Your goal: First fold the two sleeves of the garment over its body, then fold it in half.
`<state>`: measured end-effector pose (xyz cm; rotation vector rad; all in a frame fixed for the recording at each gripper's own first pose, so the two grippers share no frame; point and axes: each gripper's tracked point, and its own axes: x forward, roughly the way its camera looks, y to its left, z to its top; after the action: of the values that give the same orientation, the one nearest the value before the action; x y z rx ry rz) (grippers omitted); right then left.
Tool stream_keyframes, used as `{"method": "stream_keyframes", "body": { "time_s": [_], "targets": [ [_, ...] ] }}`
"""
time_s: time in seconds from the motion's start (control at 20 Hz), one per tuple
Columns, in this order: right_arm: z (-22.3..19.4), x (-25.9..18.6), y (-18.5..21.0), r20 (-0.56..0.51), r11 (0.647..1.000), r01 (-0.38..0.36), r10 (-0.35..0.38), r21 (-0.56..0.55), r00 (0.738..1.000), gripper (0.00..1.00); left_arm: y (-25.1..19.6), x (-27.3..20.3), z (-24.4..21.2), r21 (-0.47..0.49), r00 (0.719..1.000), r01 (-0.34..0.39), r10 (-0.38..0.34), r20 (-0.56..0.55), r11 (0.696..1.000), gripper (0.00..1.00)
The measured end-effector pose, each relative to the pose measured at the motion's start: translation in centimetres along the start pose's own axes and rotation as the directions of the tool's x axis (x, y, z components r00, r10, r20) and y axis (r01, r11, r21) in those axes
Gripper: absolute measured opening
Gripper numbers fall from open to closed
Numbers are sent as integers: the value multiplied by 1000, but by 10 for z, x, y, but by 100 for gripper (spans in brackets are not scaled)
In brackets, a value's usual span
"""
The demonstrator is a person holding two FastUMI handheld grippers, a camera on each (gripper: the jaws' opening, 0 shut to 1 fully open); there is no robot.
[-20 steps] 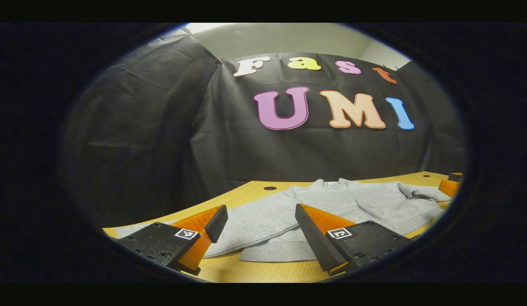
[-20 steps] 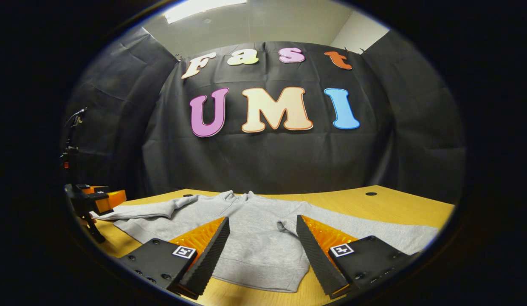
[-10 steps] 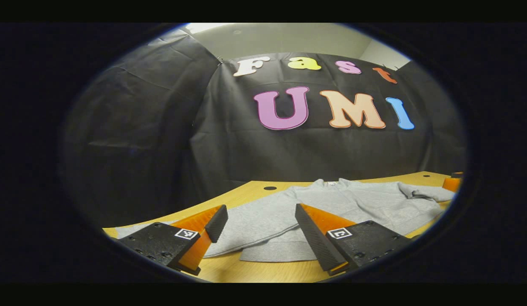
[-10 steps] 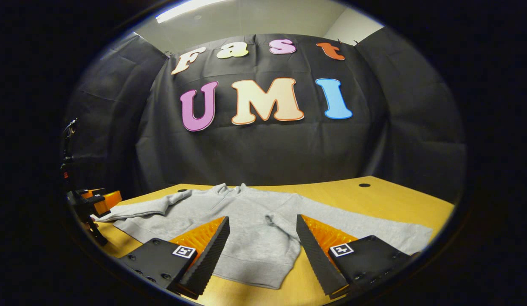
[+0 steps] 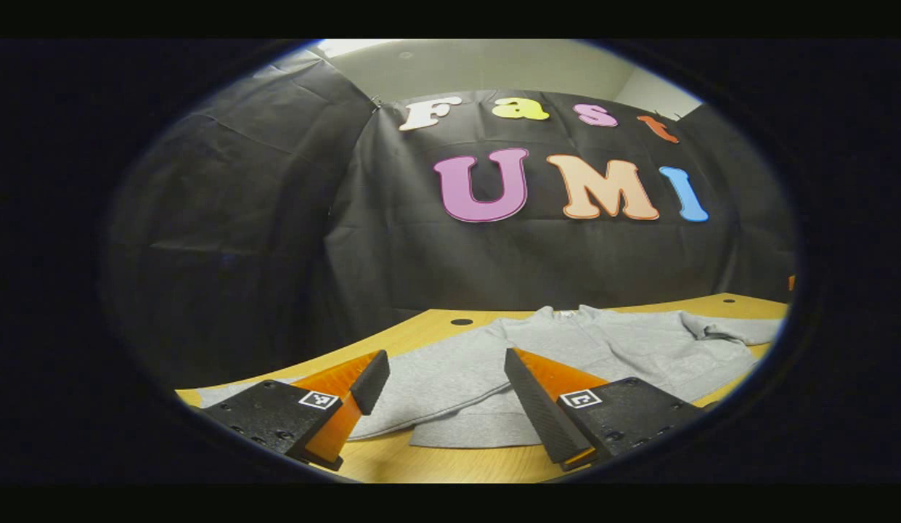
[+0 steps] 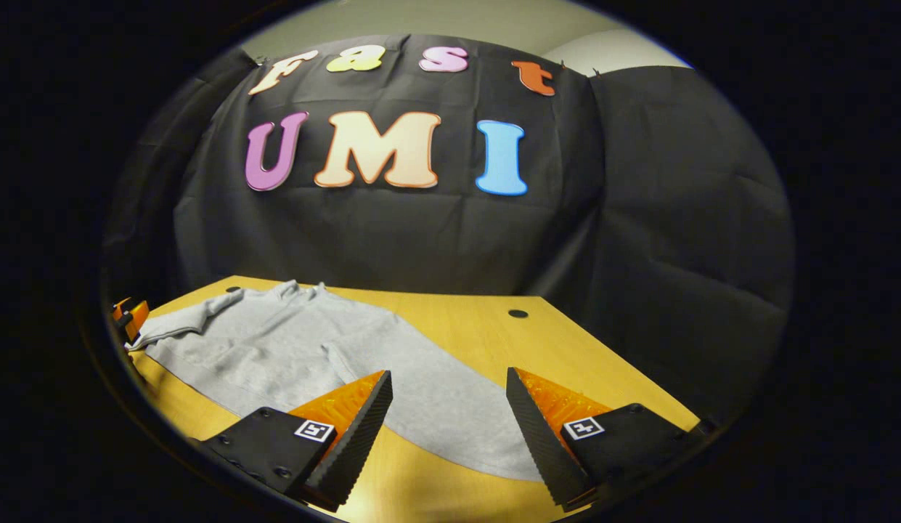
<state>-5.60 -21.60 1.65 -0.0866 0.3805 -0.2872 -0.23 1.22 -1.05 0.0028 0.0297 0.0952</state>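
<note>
1. Grey long-sleeved sweatshirt (image 6: 290, 349) lies flat on the yellow wooden table (image 6: 486, 327).
2. My left gripper (image 5: 443, 396) and right gripper (image 6: 450, 414) hang released, empty.
3. Right sleeve (image 6: 450, 414) lies between my right fingers: pinch its cuff, lift low, lay it across the body.

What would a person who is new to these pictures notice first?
First, the grey sweatshirt spread flat on the yellow table, its body and sleeves unfolded. Next, the right claw, open low over the sleeve that runs toward the table's near edge. In the left gripper view the left claw is also open, above the other sleeve and the hem.
</note>
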Motion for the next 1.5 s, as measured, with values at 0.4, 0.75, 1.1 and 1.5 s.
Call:
{"method": "stream_keyframes", "body": {
  "time_s": [0.4,0.75,1.1,1.5],
  "targets": [
    [-94,17,-74,-332,991,97,-63,89,941,99,0,0,0,0,1000,1,-1,1,1000,94],
    [-128,27,-82,-420,990,106,-57,95,906,99,0,-1,1,0,1000,4,-4,1,1000,94],
    [-131,28,-79,-427,992,89,-42,91,903,96,0,-1,0,-1,1000,5,-5,1,1000,94],
    [-131,30,-65,-404,993,63,-17,102,915,86,0,-1,1,-1,1000,4,-4,0,1000,94]
  ]
}}
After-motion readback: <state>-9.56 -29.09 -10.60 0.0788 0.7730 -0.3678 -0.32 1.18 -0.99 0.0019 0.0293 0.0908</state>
